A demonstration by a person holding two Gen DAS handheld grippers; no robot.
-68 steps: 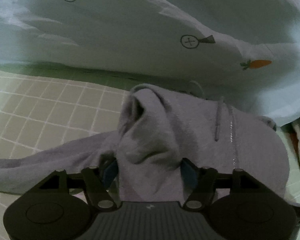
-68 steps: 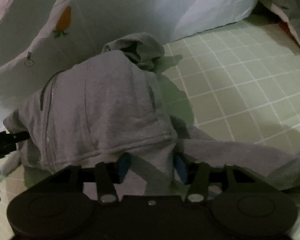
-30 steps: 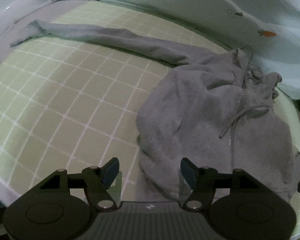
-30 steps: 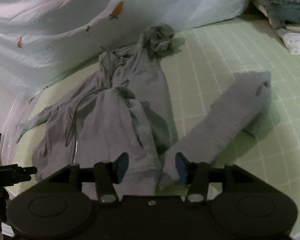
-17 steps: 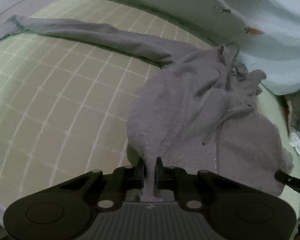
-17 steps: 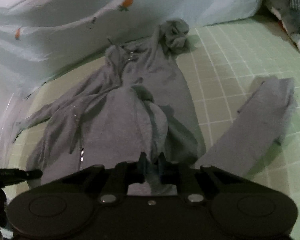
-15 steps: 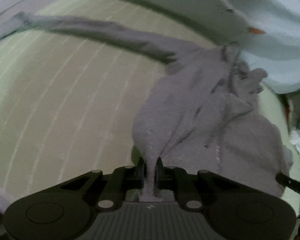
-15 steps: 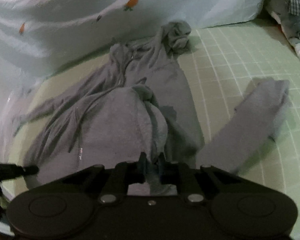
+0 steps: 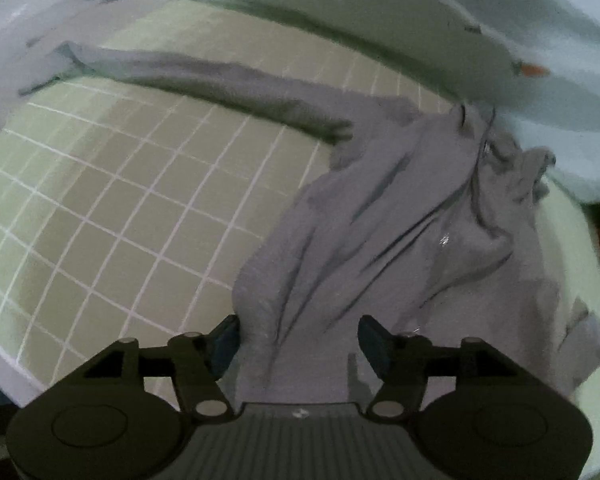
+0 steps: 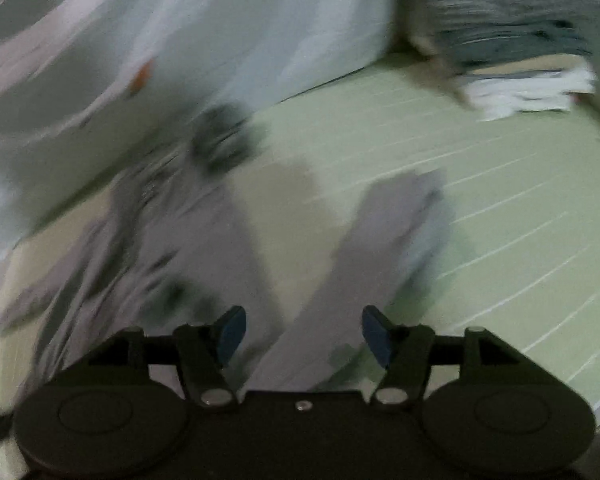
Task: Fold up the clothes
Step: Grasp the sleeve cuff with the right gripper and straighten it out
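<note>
We note: both tongs just let go grey fleece zip hoodie [image 9: 400,216]; L gripper [image 9: 298,338], R gripper [image 10: 300,334] jaws opening wide, hem between; body spread, fold next.

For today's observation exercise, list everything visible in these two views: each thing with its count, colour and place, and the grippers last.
Grey zip-up fleece hoodie: one, grey, crumpled on the sheet, one sleeve stretched out away from the body.
Green checked bed sheet: one, pale green with white lines, under the hoodie.
Pale blue carrot-print quilt: one, bunched beyond the hoodie.
Stack of folded clothes: one, grey, teal and white, far corner of the sheet.
Left gripper: one, black with blue pads, jaws opening, hoodie fabric between them.
Right gripper: one, black with blue pads, jaws opening over grey fabric.
</note>
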